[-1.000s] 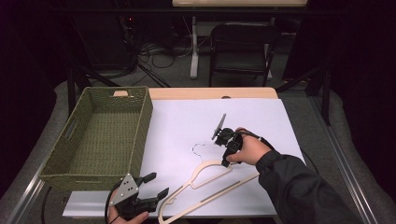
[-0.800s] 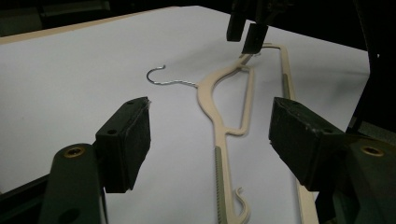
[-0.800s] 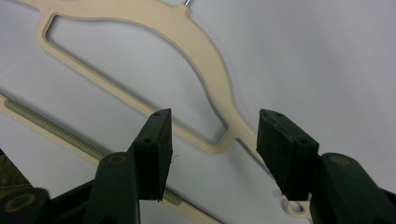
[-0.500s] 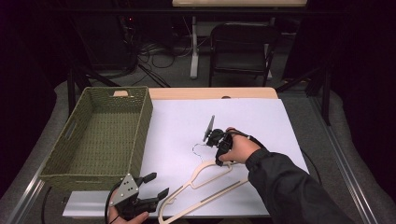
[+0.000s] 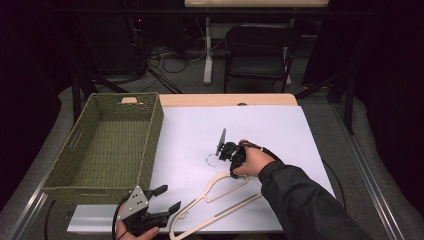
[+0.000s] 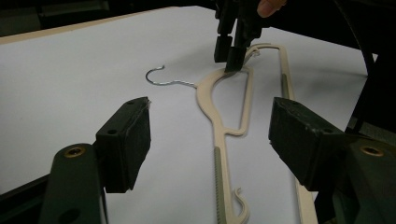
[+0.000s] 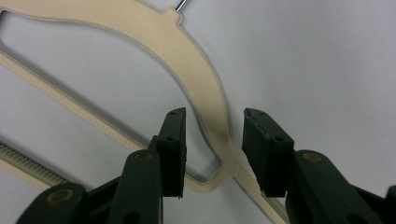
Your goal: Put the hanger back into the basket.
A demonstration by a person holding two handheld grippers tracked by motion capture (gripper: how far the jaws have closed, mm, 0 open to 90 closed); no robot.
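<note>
My right gripper (image 7: 212, 140) straddles the hanger (image 7: 196, 88) with jaws apart; my left gripper (image 6: 210, 140) waits open.

Both tongs (image 7: 212, 154) have dark green arms, brass-coloured screws and black pads; the sleeve (image 5: 305, 200) is dark.

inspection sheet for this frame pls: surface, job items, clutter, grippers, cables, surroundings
Surface: white sheet laid over a wooden table.
Job's things: cream hanger flat on the sheet, its wire hook toward the table's far side.
Clutter: empty green woven basket on the table's left part.
Grippers: right gripper open, jaws either side of the hanger's shoulder, not closed on it; left gripper open at the near edge, close to the hanger's end, holding nothing.
Cables: loose leads on the floor behind the table.
Surroundings: dark room, folding chair behind the table.
</note>
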